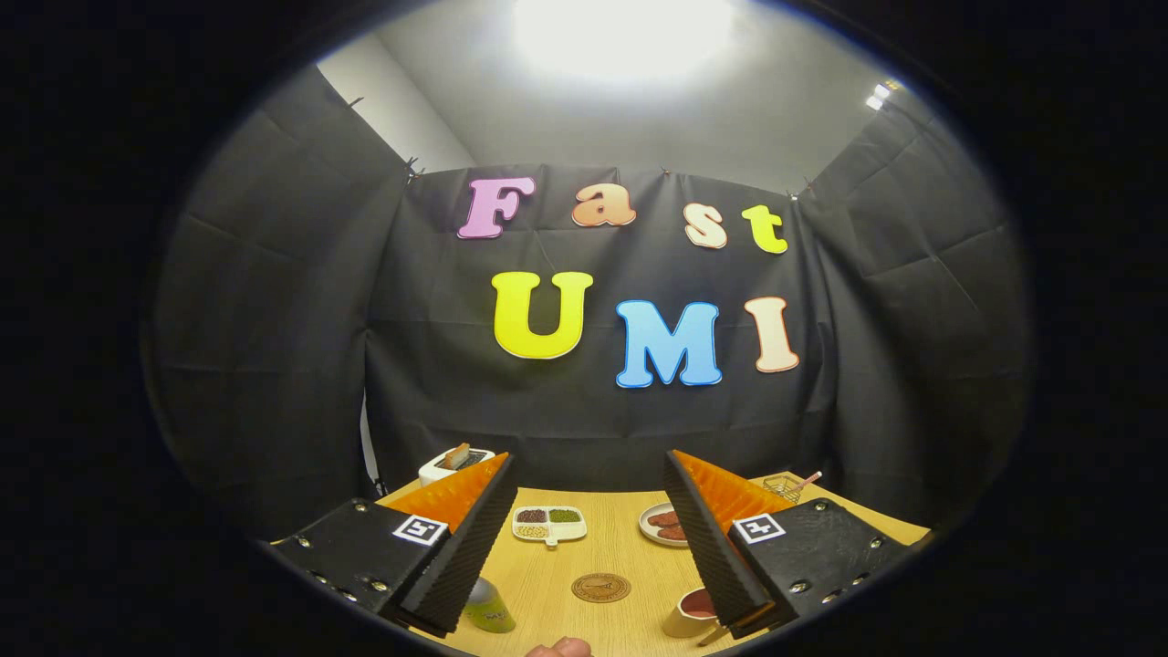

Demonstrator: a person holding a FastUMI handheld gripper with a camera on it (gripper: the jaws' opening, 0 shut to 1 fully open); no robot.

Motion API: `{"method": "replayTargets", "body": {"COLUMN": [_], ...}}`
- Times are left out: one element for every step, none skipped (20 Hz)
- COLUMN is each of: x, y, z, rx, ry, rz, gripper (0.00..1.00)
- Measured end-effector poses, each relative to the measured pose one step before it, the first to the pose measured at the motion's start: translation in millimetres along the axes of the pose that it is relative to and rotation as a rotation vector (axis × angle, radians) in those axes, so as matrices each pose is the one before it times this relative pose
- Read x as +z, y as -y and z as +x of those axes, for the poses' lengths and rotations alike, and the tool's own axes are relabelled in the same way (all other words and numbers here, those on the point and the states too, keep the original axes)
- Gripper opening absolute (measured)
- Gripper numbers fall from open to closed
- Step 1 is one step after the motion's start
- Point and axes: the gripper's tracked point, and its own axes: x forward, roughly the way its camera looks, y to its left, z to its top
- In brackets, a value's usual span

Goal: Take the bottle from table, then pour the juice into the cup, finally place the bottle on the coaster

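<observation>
A light wooden table [630, 557] spans the lower middle of the picture. On it, toward the back, sit a white toaster [453, 463] at left, a divided dish [548, 524], a plate [664, 524] and a small wire basket [787, 486] at right. Nearer, bottom centre, lie a round coaster [600, 587], a green bottle [490, 609] to its left and a cup [691, 611] to its right.

bottle [488, 610] half hidden by claw finger | cup [689, 615] partly hidden

Coaster [600, 587] between fingers; bottle [488, 609] left of it; cup [691, 613] right; tray [548, 524] beyond.
</observation>
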Motion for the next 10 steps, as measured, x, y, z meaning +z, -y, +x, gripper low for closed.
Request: {"method": "replayTargets", "body": {"x": [-0.73,0.41,-1.57,-1.97,-2.69,-3.19,-4.86,-2.24,-1.92,-1.94], "y": [-0.88,0.16,-0.41,-1.38,-2.69,-3.71,-3.48,-3.56,-5.9,-7.23], "z": [-2.01,-0.75,0.57,-0.34,-0.39,0.18,-0.07,-0.47,0.47,1.1], "rx": [-0.00045,-0.00205,0.00033,0.00183,0.00504,0.00802,0.00499,0.00255,0.0099,0.01013], "ry": [0.00133,0.00483,0.00393,-0.00002,0.00013,-0.00404,-0.0043,0.00029,0.00428,0.0048], "rz": [-0.00228,-0.00738,-0.00837,-0.00653,-0.00407,0.00207,0.00394,0.00023,0.00233,0.00382], "gripper": [0.98,0.98,0.98,0.98,0.98,0.98,0.98,0.98,0.98,0.98]}}
